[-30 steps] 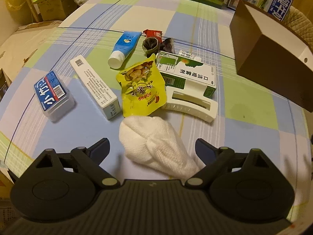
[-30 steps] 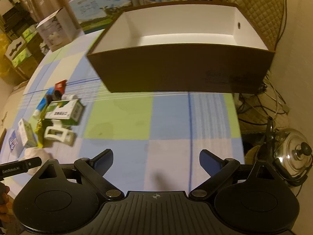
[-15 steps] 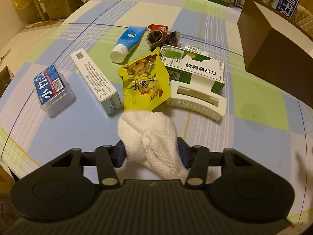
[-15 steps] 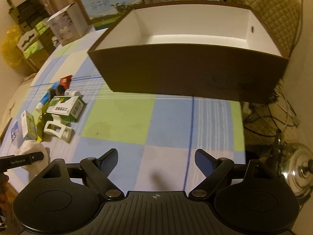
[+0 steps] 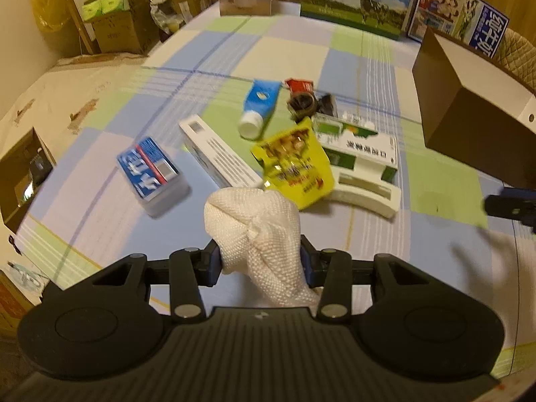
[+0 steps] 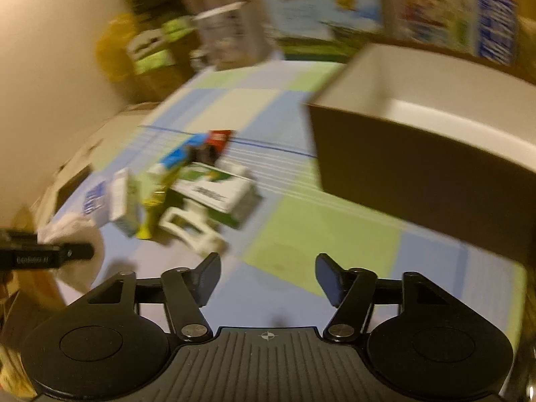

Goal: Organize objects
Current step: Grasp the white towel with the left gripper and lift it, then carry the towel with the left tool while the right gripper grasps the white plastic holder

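The left hand-held gripper point(image 5: 260, 261) has its jaws closing on a knotted white cloth point(image 5: 256, 234), both pads pressing into its sides; the cloth sits at 6 o'clock in the left wrist view, above the checked table point(image 5: 100, 207). Just beyond it, at about 12 o'clock, lie a yellow snack pouch point(image 5: 294, 167), a long white carton point(image 5: 217, 154), a green-and-white box point(image 5: 361, 147) and a white plastic holder point(image 5: 365, 194). A blue-labelled clear case point(image 5: 150, 174) lies at 10 o'clock, a blue tube point(image 5: 259, 107) farther back. The brown box point(image 5: 469, 127) stands at 2 o'clock, well apart. The right hand-held gripper point(image 6: 268, 278) has its jaws closing with nothing between them, only bare table; its view is blurred.
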### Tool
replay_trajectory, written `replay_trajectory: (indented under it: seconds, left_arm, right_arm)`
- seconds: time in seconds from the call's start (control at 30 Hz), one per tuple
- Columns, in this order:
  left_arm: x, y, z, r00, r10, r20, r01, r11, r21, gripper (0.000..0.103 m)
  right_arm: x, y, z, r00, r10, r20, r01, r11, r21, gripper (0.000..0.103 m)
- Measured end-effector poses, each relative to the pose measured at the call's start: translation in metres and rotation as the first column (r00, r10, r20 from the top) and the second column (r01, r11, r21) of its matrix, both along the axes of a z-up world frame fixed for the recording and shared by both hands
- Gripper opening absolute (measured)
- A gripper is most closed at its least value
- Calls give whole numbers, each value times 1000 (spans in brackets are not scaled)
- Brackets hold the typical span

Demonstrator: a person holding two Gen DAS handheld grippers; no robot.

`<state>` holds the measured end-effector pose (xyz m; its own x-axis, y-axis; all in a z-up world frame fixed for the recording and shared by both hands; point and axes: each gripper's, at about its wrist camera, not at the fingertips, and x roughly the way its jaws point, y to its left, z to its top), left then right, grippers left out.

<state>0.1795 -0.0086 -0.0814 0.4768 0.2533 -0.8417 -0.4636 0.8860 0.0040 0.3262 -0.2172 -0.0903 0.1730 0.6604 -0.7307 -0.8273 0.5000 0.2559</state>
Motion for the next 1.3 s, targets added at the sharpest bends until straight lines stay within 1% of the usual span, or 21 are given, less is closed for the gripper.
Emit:
replay_trajectory:
  seconds: [0.17,0.3,0.47,0.57,0.7,0.73,0.8,0.9,1.13,1.23,1.27,1.3]
  left_arm:
    - [0,16,11,1000,-13,14,13,1000,2,39]
    - [0,28,17,999,-28,19,28,1000,-9,39]
    - [-2,47,21,999,-45,20,46,999,-17,39]
    - [-3,61,21,999,-49,18,50,998,-23,39]
    - [-1,79,19,998,-56,13,57,998,-33,39]
    - [-1,83,19,998,-57,15,57,998,-34,39]
    - [-1,92,20,998,-61,21,62,998,-32,39]
    - [1,104,21,997,-72,25,73,997,-26,39]
    - [5,124,15,996,-91,15,92,995,-37,39]
    - [5,130,12,995,-96,8,96,994,-42,39]
    - [5,132,11,995,-97,6,97,994,-45,39]
    - [5,135,10,995,-98,5,98,994,-47,39]
  right_arm:
    - [-9,44,-12,996,85,15,-85,996,-3,51]
    - [-15,77,-32,993,120,10,-119,992,-29,50]
    - [-13,99,-53,995,97,-21,-98,994,-56,50]
    - [-19,106,-58,996,83,-36,-86,993,-83,50]
    - [-45,108,-57,989,129,-67,-135,987,-92,50]
    - [-51,107,-56,990,127,-57,-132,986,-98,49]
    - [-57,108,-53,996,86,-22,-88,989,-122,49]
    - [-54,114,-48,999,45,13,-43,991,-125,50]
    - [-52,148,-57,993,69,99,-50,981,-186,49]
    - [-52,156,-62,992,73,101,-52,979,-199,49]
    - [-53,157,-63,992,75,105,-53,978,-201,48]
    - [-54,158,-63,991,74,113,-50,977,-205,45]
